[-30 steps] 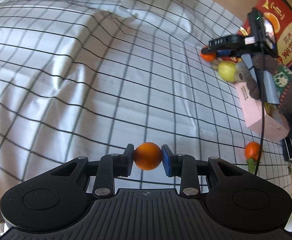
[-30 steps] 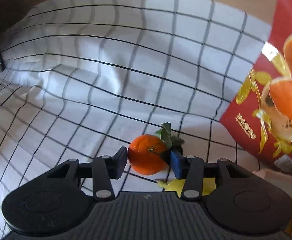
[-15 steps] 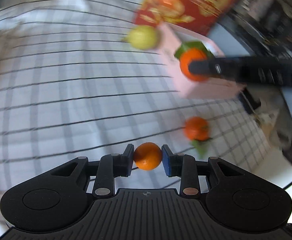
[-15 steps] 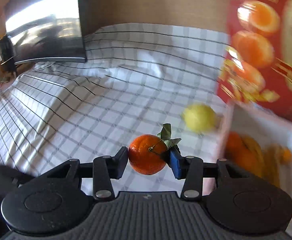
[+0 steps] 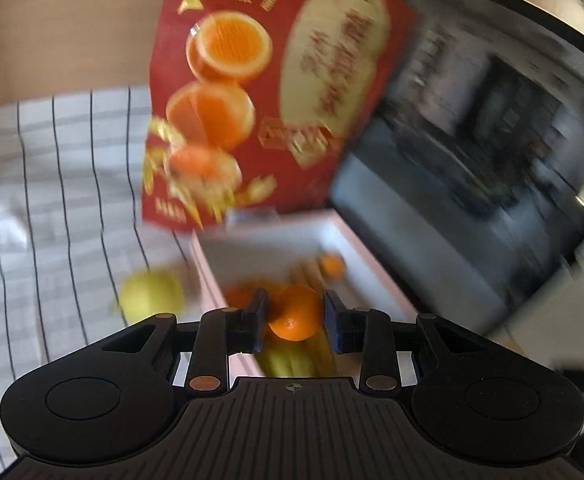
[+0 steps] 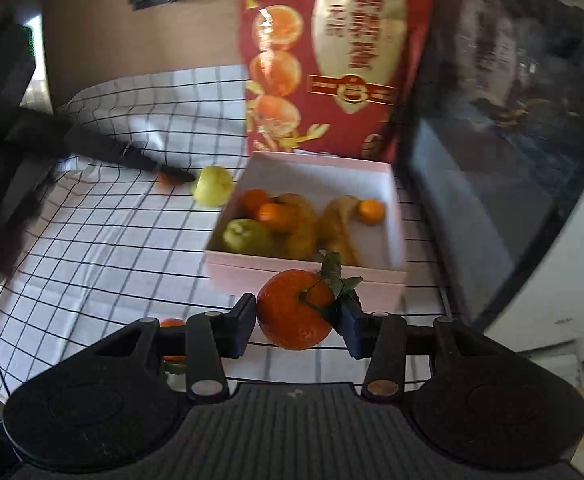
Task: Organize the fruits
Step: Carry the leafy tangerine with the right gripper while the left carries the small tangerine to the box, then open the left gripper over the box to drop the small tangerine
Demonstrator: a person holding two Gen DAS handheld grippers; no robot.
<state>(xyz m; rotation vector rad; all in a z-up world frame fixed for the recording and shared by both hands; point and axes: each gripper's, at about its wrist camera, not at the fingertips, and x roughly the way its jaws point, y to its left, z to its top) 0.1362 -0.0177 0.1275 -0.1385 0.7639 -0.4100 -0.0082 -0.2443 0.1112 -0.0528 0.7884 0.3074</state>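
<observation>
Two oranges were held. Our left gripper [image 5: 295,314] had its fingers closed on a small orange [image 5: 295,313] above the pink box [image 6: 303,274]. Our right gripper [image 6: 297,316] gripped a leafy orange [image 6: 295,314] just before the box's near wall. A yellow fruit [image 6: 213,185] lay beside the box on the checked cloth [image 6: 104,240].

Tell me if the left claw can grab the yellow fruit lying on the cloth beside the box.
Probably not yet: the left claw is shut on an orange. The yellow fruit itself lies uncovered on the cloth.
</observation>
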